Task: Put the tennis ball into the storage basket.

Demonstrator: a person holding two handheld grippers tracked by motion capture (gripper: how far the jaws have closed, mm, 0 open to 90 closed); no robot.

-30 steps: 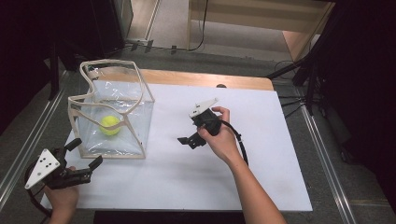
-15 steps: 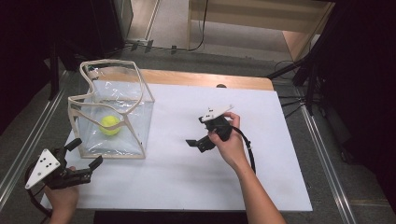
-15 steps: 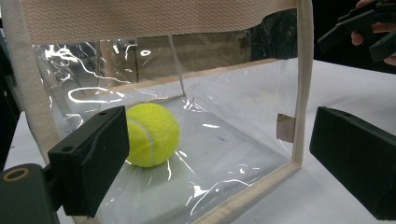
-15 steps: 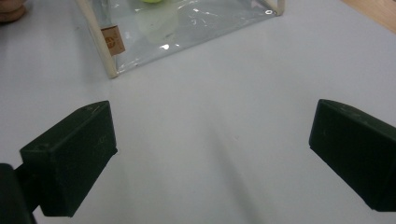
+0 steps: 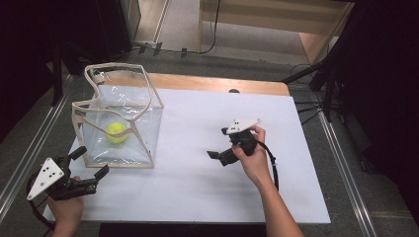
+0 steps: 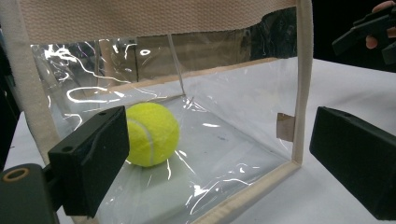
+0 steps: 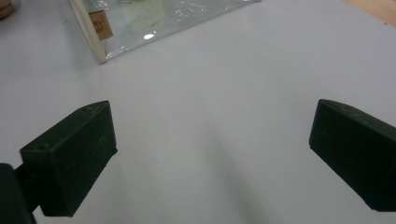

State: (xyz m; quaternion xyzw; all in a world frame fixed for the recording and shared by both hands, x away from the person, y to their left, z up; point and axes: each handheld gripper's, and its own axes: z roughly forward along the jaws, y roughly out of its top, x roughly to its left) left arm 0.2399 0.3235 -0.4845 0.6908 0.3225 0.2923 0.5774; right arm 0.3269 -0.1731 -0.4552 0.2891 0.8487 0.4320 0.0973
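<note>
i can't read any text, label or number anywhere; the small tag (image 7: 102, 26) on the bag's seam looks blank.

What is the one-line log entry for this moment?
left gripper: open, by bag | right gripper: open, over table | ball: inside bag

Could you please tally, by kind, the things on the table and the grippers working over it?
Tennis ball: 1
Clear bag: 1
Grippers: 2, the left gripper and the right gripper, both with fingers apart
Total: 4
</note>
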